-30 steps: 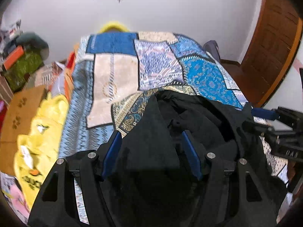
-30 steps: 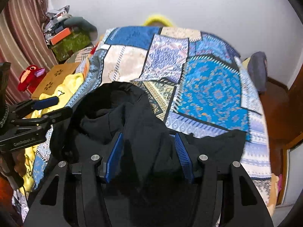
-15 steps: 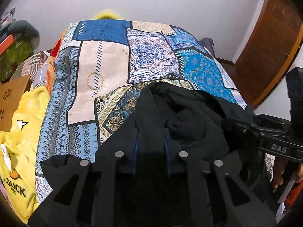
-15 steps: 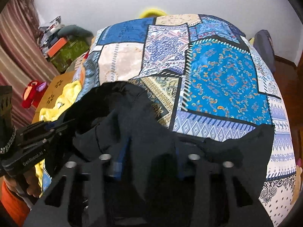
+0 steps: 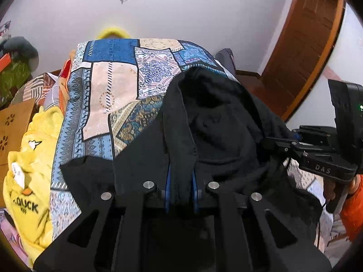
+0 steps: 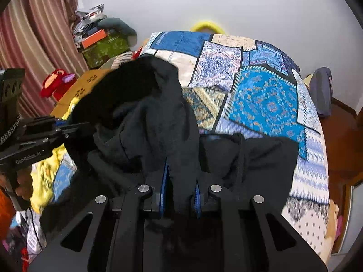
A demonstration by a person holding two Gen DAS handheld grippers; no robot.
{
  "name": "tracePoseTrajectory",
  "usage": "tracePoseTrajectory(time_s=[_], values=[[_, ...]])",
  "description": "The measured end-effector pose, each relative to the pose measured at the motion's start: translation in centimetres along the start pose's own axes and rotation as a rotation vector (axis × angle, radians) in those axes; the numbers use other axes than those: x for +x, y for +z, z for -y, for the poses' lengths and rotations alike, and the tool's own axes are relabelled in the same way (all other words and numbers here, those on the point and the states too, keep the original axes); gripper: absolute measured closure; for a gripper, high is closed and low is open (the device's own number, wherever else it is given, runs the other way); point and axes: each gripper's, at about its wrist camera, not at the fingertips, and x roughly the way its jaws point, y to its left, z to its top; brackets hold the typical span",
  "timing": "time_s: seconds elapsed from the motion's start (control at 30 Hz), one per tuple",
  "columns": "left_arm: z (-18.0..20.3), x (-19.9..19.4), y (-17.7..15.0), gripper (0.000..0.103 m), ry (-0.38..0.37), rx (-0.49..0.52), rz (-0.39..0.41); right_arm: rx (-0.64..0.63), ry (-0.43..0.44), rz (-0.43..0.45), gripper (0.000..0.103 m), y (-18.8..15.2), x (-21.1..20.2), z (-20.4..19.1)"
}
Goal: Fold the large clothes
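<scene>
A black hooded sweatshirt [image 5: 217, 122] hangs between my two grippers above the near end of a bed with a blue patchwork cover [image 5: 113, 86]. My left gripper [image 5: 181, 181] is shut on a fold of the black cloth; its blue pads pinch it. My right gripper [image 6: 180, 188] is shut on another fold of the same garment [image 6: 145, 117]. The hood opening gapes between them. A sleeve [image 6: 261, 156] lies flat on the cover [image 6: 267, 99]. Each gripper shows in the other's view: the right one [image 5: 295, 145], the left one [image 6: 45, 131].
A yellow garment [image 5: 29, 158] and a cardboard box [image 5: 13, 122] lie left of the bed. Clutter and a striped curtain [image 6: 27, 45] stand at the far left. A wooden door [image 5: 304, 45] is at the right. A grey bag [image 6: 320, 90] sits by the bed's far right.
Both grippers closed on the black sweatshirt and lifted it; the hood now rises higher over the bed than before.
</scene>
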Motion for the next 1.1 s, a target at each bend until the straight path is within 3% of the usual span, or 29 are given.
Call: tracePoseTrajectory(time_s=[0.3,0.43,0.53,0.63,0.8,0.93,1.1], values=[[3.1,-2.2,-6.0,0.089,0.047,0.082,-0.079,0.02,-0.034,-0.087,0.082,-4.6,-0.7,-0.2],[4.3,-3.3,-8.3,0.075,0.074,0.119,-0.096,0.007,-0.044,-0.095,0.08,-5.8,-2.3,-0.6],[4.5,-4.6,-9.1,0.071,0.082,0.134,-0.087,-0.015,-0.068,-0.086,0.08,-6.3,-3.8,-0.7],[4.2,-6.9,-9.2,0.062,0.081,0.116,-0.046,-0.028,-0.086,-0.052,0.08,-6.1,-5.5,-0.4],[3.6,-10.5,-8.2,0.057,0.114,0.116,0.039,-0.011,-0.094,0.022,0.08,-4.9,-8.1,-0.2],[2.6,-12.9,-6.5,0.046,0.166,0.102,0.138,0.013,-0.092,0.062,0.074,-3.6,-8.9,-0.6],[1.1,-13.4,-3.7,0.044,0.179,0.057,0.187,0.044,-0.056,0.115,0.065,-1.6,-9.2,-1.7]])
